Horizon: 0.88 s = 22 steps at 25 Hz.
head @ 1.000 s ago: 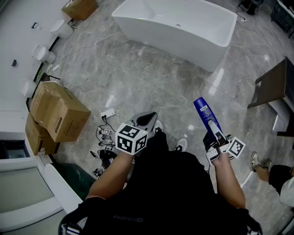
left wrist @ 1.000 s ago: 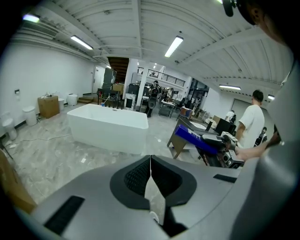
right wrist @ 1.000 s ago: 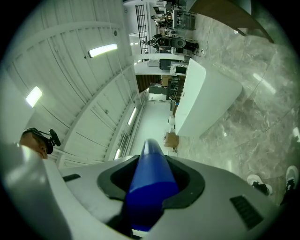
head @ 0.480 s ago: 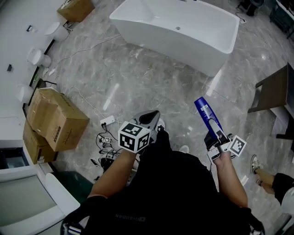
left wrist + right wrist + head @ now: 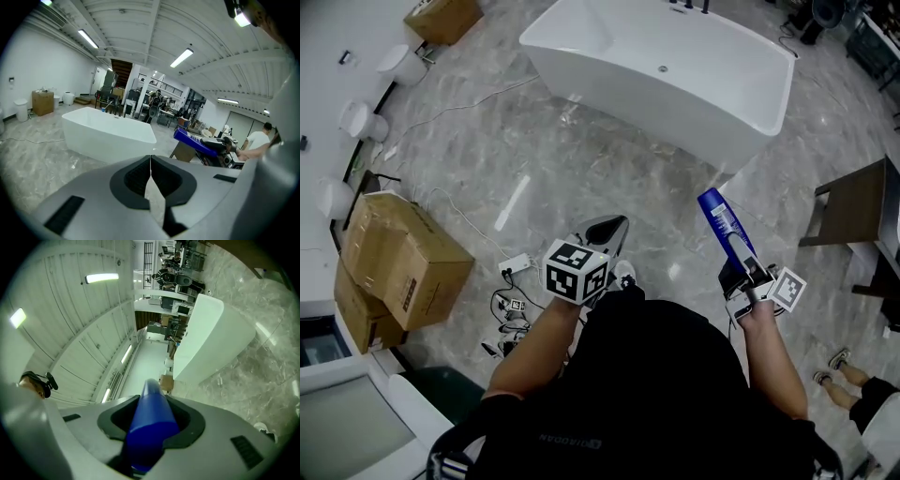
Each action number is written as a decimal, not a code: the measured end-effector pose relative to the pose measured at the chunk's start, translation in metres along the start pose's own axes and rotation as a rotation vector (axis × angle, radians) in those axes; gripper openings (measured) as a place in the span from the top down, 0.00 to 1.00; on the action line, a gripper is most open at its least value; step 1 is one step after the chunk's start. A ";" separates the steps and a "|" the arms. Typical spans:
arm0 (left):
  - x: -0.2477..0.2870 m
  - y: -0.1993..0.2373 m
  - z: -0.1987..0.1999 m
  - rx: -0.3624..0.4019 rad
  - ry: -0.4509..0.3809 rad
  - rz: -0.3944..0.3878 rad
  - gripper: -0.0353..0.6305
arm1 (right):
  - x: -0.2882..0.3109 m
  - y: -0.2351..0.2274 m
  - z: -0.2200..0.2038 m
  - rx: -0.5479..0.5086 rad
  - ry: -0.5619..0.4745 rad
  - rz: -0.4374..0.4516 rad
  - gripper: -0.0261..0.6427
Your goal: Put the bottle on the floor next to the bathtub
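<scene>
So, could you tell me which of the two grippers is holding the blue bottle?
The right gripper: its jaws are shut on the blue bottle, while the left gripper has its jaws shut together with nothing between them.

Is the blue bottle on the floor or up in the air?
Up in the air. The right tool is shut on the bottle, holding it tilted above the floor, apart from the bathtub.
</scene>
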<state>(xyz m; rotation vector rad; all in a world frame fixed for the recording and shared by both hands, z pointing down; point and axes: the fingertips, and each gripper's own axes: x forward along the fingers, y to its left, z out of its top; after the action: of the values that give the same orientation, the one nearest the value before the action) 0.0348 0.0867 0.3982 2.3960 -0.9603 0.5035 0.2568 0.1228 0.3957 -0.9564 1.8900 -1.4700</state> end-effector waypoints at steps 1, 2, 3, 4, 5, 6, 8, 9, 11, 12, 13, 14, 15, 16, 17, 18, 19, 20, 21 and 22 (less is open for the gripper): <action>0.000 0.011 0.004 0.003 -0.002 -0.004 0.92 | 0.011 0.002 0.001 -0.006 -0.003 -0.002 0.72; -0.001 0.023 0.007 0.005 -0.003 -0.008 0.92 | 0.021 0.002 0.002 -0.014 -0.008 -0.004 0.72; 0.000 0.035 0.010 0.007 -0.003 -0.011 0.92 | 0.032 0.003 0.003 -0.020 -0.014 -0.007 0.72; -0.001 0.047 0.013 0.007 -0.005 -0.014 0.92 | 0.042 0.003 0.004 -0.024 -0.022 -0.010 0.72; -0.002 0.058 0.016 0.005 -0.009 -0.017 0.92 | 0.052 0.004 0.003 -0.027 -0.028 -0.014 0.72; -0.003 0.069 0.020 0.003 -0.016 -0.019 0.92 | 0.061 0.005 0.002 -0.029 -0.031 -0.018 0.72; -0.004 0.085 0.029 0.005 -0.031 -0.027 0.92 | 0.076 0.008 0.000 -0.032 -0.031 -0.028 0.72; -0.002 0.090 0.033 0.007 -0.036 -0.031 0.92 | 0.080 0.009 0.001 -0.035 -0.028 -0.035 0.72; 0.002 0.103 0.037 0.004 -0.044 -0.035 0.92 | 0.091 0.010 0.001 -0.035 -0.026 -0.049 0.72; 0.003 0.109 0.038 -0.005 -0.047 -0.035 0.92 | 0.097 0.011 0.001 -0.028 -0.027 -0.052 0.72; 0.003 0.115 0.038 -0.017 -0.049 -0.036 0.92 | 0.104 0.012 0.000 -0.020 -0.027 -0.050 0.72; 0.001 0.120 0.037 -0.031 -0.051 -0.037 0.92 | 0.110 0.013 -0.001 -0.013 -0.023 -0.047 0.72; -0.001 0.123 0.036 -0.041 -0.052 -0.038 0.92 | 0.117 0.014 -0.003 -0.008 -0.016 -0.044 0.72; -0.003 0.127 0.035 -0.048 -0.049 -0.037 0.92 | 0.124 0.014 -0.004 -0.007 -0.007 -0.041 0.72; -0.003 0.130 0.033 -0.050 -0.043 -0.033 0.92 | 0.130 0.014 -0.005 -0.008 0.001 -0.039 0.72; -0.003 0.134 0.032 -0.050 -0.036 -0.028 0.92 | 0.136 0.014 -0.004 -0.010 0.008 -0.036 0.72; -0.003 0.139 0.031 -0.049 -0.030 -0.023 0.92 | 0.142 0.013 -0.003 -0.012 0.013 -0.032 0.72; -0.003 0.143 0.032 -0.049 -0.029 -0.018 0.92 | 0.147 0.012 -0.002 -0.016 0.018 -0.028 0.72; -0.003 0.148 0.034 -0.049 -0.031 -0.012 0.92 | 0.153 0.009 -0.001 -0.018 0.023 -0.025 0.72; -0.003 0.153 0.036 -0.049 -0.033 -0.006 0.92 | 0.159 0.005 0.001 -0.018 0.026 -0.026 0.72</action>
<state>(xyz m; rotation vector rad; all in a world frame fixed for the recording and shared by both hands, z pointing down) -0.0715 -0.0280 0.4164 2.3695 -0.9687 0.4341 0.1625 -0.0049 0.3904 -0.9777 1.9185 -1.4895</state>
